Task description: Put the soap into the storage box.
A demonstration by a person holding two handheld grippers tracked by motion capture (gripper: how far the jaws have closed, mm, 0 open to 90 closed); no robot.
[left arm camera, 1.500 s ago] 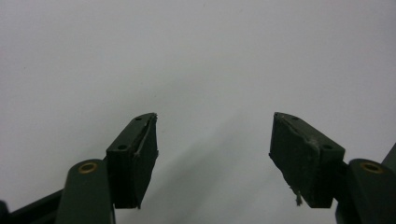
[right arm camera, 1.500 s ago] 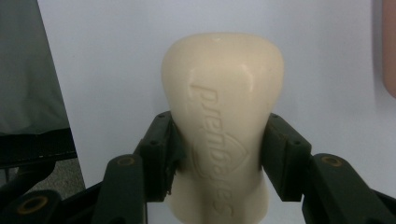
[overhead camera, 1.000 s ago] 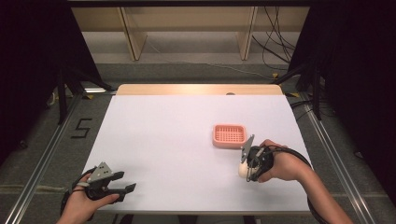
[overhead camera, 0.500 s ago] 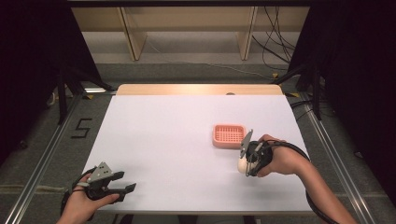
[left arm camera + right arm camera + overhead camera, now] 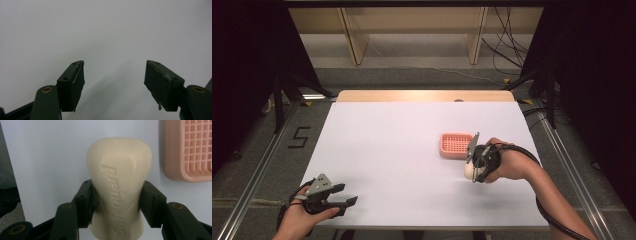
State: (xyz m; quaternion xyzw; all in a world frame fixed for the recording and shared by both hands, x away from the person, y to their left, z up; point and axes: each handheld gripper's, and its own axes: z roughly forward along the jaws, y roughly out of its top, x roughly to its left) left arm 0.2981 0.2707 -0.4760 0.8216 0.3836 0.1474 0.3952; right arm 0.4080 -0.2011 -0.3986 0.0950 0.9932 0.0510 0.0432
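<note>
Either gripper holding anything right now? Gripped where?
Right gripper is shut on a cream soap bar, jaws pinching its narrower waist. Left gripper is open, holding nothing.

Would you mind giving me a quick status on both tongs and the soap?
Right tongs shut on the soap, beside the pink tray. Left tongs open, nothing between them, near the front left of the table. Nothing between soap and tray.
</note>
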